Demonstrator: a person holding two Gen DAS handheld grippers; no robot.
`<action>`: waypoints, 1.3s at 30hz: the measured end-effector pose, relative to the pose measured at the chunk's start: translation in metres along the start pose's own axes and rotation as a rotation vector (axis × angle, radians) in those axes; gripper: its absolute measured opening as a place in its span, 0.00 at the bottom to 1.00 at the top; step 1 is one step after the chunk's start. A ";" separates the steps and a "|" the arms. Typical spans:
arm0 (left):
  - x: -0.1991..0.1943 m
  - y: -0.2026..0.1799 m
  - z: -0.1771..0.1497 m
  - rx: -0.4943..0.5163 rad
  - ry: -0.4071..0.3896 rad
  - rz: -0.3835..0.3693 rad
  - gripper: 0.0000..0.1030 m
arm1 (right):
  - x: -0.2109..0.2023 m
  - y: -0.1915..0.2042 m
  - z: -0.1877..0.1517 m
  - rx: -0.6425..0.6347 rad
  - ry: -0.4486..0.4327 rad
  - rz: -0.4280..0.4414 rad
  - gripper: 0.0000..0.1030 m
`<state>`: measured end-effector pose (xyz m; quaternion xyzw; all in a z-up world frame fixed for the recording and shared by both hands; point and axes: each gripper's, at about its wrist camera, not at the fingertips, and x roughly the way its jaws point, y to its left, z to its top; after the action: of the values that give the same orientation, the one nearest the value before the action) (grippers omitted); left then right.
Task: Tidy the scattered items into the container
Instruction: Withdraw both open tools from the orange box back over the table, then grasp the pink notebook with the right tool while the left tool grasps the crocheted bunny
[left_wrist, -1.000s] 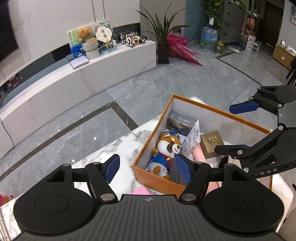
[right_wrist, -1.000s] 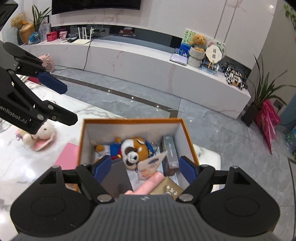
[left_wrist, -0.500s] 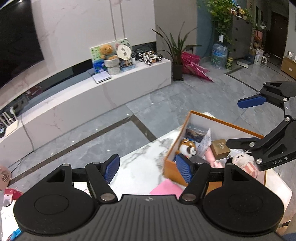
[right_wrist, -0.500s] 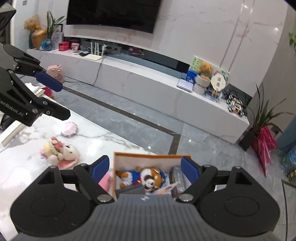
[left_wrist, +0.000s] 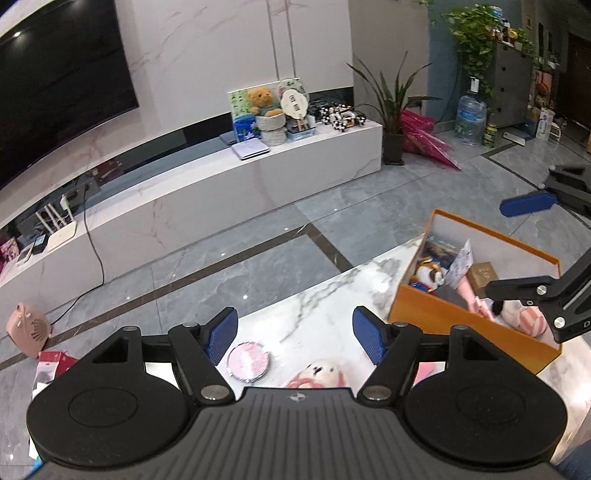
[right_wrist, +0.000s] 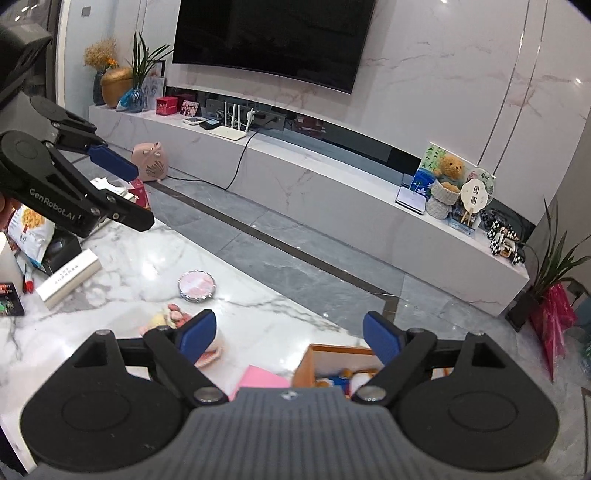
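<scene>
While both my grippers hang empty, the findings are these.
Left gripper (left_wrist: 294, 334): jaws opening, nothing between them.
Right gripper (right_wrist: 289, 338): jaws opening, empty.
Plush (left_wrist: 320, 373): at 6 o'clock, just below my left jaws; nearer the left.
Compact (left_wrist: 248, 361): at 7 o'clock.
Box (left_wrist: 461, 321): at 3 o'clock, part filled.
Surface: marble table (left_wrist: 325, 306).
Room: lounge, grey floor.
</scene>
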<state>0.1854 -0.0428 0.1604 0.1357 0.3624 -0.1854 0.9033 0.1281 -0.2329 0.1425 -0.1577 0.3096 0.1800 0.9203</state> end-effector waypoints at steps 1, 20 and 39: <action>0.001 0.005 -0.004 -0.010 0.001 0.000 0.79 | 0.003 0.003 -0.002 0.015 -0.002 0.001 0.86; 0.104 0.012 -0.091 -0.030 0.091 -0.099 0.83 | 0.104 0.039 -0.101 0.299 0.136 -0.037 0.86; 0.167 0.005 -0.125 -0.033 0.144 -0.152 0.86 | 0.166 0.040 -0.147 0.432 0.234 -0.080 0.86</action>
<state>0.2236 -0.0304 -0.0441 0.1059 0.4387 -0.2373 0.8602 0.1584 -0.2178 -0.0802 0.0106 0.4386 0.0535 0.8970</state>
